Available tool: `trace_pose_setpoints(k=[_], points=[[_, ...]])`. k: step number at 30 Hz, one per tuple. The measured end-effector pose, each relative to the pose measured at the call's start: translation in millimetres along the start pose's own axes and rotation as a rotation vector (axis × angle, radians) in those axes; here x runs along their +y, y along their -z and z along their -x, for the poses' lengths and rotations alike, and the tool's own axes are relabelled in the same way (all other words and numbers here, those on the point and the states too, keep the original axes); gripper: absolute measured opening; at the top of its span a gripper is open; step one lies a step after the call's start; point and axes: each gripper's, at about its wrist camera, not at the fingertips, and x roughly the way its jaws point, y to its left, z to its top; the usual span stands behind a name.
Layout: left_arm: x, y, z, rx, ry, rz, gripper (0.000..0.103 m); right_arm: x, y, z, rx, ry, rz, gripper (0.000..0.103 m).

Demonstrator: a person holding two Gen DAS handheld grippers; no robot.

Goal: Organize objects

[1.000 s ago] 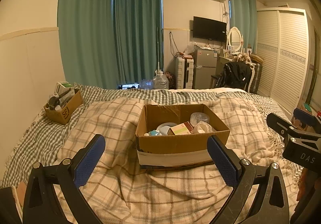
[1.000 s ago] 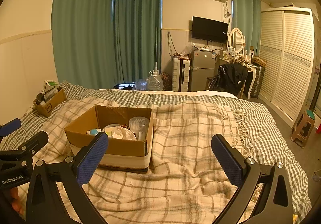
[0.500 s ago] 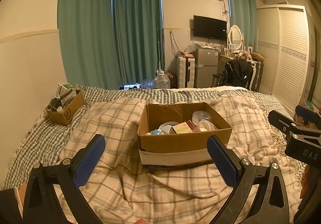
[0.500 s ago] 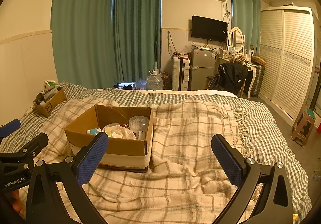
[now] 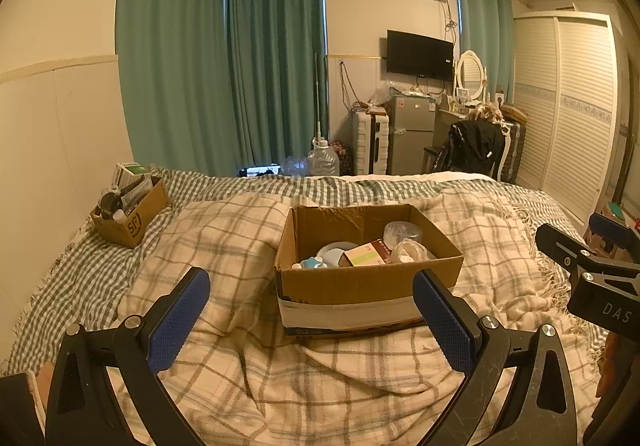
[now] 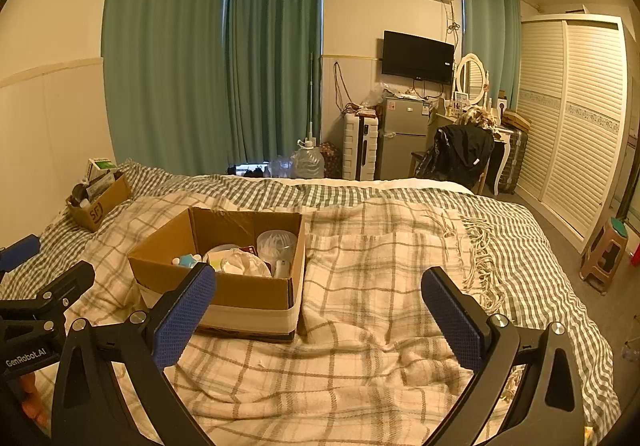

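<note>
Left gripper (image 5: 310, 316) jaws spread wide, nothing held, hovering over the plaid blanket (image 5: 248, 358) just short of the big cardboard box (image 5: 364, 282). Right gripper (image 6: 318, 310) also wide and empty, box off to its left. Box sits open on the blanket; inside: small carton (image 5: 366, 255), light-blue item (image 5: 314, 263), clear plastic cup (image 6: 276, 242), crumpled plastic bag (image 6: 244, 264). Rest too cluttered to tell. Second, smaller cardboard box (image 5: 130, 214) marked "SF" at the bed's far left by the wall, packed with small items. Green-check sheet (image 6: 532, 254) under the blanket. Beyond: water jug (image 5: 323, 162), green curtains (image 5: 224, 62), fridge (image 6: 402, 136), wall TV (image 6: 418, 56), louvred wardrobe (image 6: 576, 118).
</note>
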Motion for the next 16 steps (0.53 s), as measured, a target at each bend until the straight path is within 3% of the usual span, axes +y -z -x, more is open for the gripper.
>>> trace_pose_setpoints(k=[16], points=[[-0.5, 1.6, -0.2, 0.006, -0.005, 0.012, 0.103, 1.3, 0.4, -2.0, 0.008, 0.000, 0.000, 0.103]])
